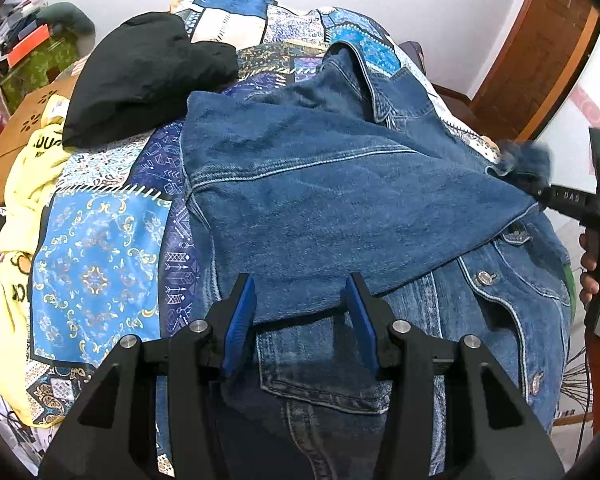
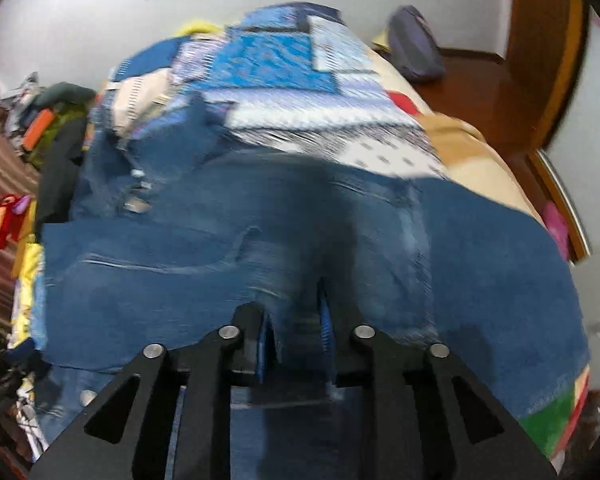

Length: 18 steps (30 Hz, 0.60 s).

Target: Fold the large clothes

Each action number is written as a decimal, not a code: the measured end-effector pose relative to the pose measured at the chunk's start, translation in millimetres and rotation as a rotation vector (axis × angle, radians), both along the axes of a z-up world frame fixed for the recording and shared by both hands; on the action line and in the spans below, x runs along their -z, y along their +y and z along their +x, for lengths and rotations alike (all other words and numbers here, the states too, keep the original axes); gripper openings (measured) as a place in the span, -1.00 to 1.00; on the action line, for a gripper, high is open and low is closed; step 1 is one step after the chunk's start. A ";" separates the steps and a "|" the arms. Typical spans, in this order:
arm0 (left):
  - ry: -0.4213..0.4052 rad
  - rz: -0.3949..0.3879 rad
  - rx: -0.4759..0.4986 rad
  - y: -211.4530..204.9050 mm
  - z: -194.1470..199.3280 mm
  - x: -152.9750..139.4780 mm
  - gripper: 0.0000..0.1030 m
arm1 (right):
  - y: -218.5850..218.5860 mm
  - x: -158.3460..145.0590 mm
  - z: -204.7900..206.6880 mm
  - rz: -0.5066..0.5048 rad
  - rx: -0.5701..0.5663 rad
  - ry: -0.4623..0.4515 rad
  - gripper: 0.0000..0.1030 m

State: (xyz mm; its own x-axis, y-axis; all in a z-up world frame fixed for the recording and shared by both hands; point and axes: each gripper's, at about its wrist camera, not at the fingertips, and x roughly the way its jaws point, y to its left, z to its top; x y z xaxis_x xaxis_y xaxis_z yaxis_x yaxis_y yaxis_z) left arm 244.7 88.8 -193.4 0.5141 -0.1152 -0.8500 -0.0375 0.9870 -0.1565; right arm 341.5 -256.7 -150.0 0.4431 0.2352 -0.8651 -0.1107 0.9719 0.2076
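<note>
1. Left wrist view: the blue denim button-front jacket point(image 1: 340, 200) lies on the patchwork blue-and-white bedspread point(image 1: 100, 272); one panel is folded across its middle.
2. The left tool point(image 1: 300, 320) hangs unclenched over the jacket's lower hem, gripping nothing.
3. The right tool point(image 2: 296, 336), nearly clenched, pinches denim at the jacket's right edge; a thin bite could slip and the fold would collapse.

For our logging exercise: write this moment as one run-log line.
step: fold jacket | left gripper: open, over jacket | right gripper: shut on jacket corner | jacket: on bedspread, one side folded over
</note>
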 end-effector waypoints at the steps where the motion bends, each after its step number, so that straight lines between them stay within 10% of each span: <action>1: 0.004 -0.003 0.000 -0.9 0.1 1.1 -0.10 | -6.7 2.2 -0.3 0.011 0.009 0.013 -0.50; 7: 0.014 -0.003 0.006 -6.4 1.6 3.0 -0.10 | -39.2 14.7 -4.7 0.066 0.067 0.099 -0.27; 18: -0.047 0.018 0.036 -19.4 12.2 -23.4 -0.09 | -58.1 -40.7 -24.5 0.012 0.067 -0.028 -0.24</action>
State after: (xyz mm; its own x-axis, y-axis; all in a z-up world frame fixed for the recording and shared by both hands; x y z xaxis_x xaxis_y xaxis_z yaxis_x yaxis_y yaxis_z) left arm 256.9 69.3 -170.0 0.5492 -0.1188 -0.8272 0.0047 0.9903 -0.1391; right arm 317.0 -314.8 -109.2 0.4822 0.2140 -0.8495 -0.0510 0.9749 0.2166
